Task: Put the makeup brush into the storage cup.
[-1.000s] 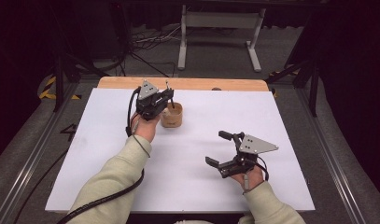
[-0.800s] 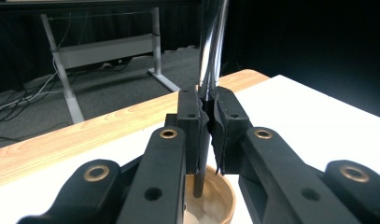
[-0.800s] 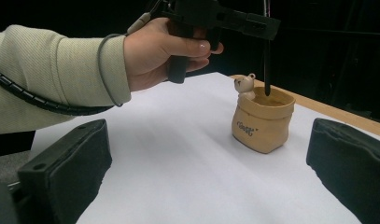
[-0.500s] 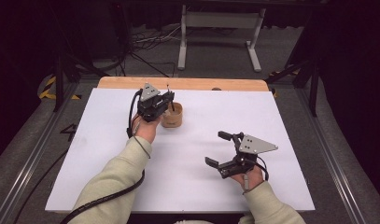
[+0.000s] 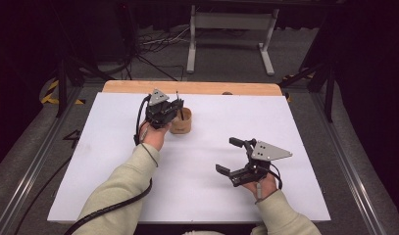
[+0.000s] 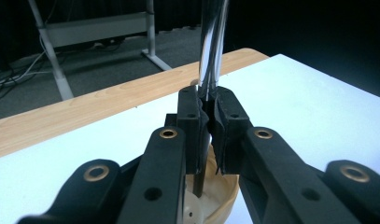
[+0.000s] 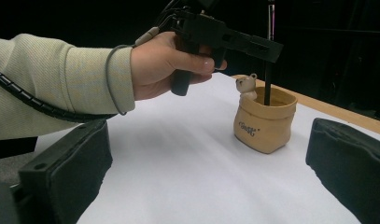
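Counted: one tan pot (image 5: 181, 121) below left fingers; one pen (image 7: 269, 56) between them; two grippers, left (image 5: 173, 108), right (image 5: 232, 155).

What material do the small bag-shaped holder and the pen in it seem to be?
The holder looks like glazed ceramic, tan with a soft sheen, moulded with a small bear. The pen looks like polished metal, chrome-bright with reflections, above a dark lower part.

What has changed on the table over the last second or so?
Hardly anything. The left gripper stays shut on the pen, upright with its tip inside the tan holder; any lowering is too slight to tell. The right gripper rests open on the white table, as before.
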### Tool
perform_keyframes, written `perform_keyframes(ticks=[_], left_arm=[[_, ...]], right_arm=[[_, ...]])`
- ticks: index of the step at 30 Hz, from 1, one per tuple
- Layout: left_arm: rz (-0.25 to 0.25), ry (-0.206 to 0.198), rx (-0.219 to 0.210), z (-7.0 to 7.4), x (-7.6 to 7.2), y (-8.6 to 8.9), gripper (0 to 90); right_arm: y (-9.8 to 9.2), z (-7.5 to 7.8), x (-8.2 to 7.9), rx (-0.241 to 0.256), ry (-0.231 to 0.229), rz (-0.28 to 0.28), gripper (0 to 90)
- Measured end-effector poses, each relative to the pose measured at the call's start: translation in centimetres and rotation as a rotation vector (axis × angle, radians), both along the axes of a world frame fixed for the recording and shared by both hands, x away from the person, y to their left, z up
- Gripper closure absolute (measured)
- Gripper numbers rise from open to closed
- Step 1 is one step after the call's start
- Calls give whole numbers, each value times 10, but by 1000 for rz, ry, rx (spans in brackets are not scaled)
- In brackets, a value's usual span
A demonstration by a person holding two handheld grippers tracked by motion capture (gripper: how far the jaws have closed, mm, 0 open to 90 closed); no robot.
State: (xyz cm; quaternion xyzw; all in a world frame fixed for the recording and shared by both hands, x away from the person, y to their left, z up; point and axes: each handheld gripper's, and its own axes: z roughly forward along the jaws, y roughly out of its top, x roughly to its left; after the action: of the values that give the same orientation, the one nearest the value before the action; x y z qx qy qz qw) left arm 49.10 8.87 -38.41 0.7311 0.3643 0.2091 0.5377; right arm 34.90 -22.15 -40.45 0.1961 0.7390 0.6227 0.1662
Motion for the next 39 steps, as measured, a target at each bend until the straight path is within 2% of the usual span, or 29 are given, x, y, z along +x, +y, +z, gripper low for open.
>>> perform_keyframes(ticks=[2, 4, 7, 8, 9, 12, 13, 14, 15, 16, 18, 20, 22, 29, 39], left_arm=[[-7, 1, -10, 0, 0, 0, 794], [-24, 3, -28, 0, 0, 1, 724], [-29, -3, -31, 1, -1, 3, 648], [-34, -7, -43, 1, -2, 4, 603], [-38, -24, -53, 3, -3, 7, 483], [-37, -35, -62, 6, -5, 11, 264], [-39, -39, -61, 8, -6, 13, 264], [-46, -40, -81, 12, -9, 17, 184], [-46, -40, -81, 12, -9, 17, 153], [-69, -63, -71, 16, -14, 22, 103], [-80, -72, -66, 18, -17, 24, 51], [-117, -89, -55, 21, -25, 29, 22], [-128, -95, -74, 24, -32, 36, 13], [-150, -108, -122, 31, -52, 59, 4], [-184, -130, -138, 30, -81, 84, 4]], right_arm=[[0, 0, 0, 1, 0, 0, 6], [-1, 0, 0, 2, -1, 0, 7], [-1, 1, 0, 6, -2, -2, 7], [-2, 1, 1, 7, -2, -4, 6], [-3, 1, 1, 8, -1, -4, 7], [-3, 2, 1, 9, -4, -6, 6], [-4, 2, 1, 9, -4, -8, 6], [-5, 3, 2, 8, -3, -13, 6], [-6, 3, 2, 9, -1, -16, 6], [-7, 3, 3, 8, -1, -16, 6], [-7, 3, 3, 10, -1, -19, 6], [-10, 5, 4, 8, -2, -27, 5], [-13, 6, 5, 9, -3, -36, 5], [-18, 8, 8, 6, -8, -52, 5], [-30, 9, 10, -6, -1, -73, 2]])
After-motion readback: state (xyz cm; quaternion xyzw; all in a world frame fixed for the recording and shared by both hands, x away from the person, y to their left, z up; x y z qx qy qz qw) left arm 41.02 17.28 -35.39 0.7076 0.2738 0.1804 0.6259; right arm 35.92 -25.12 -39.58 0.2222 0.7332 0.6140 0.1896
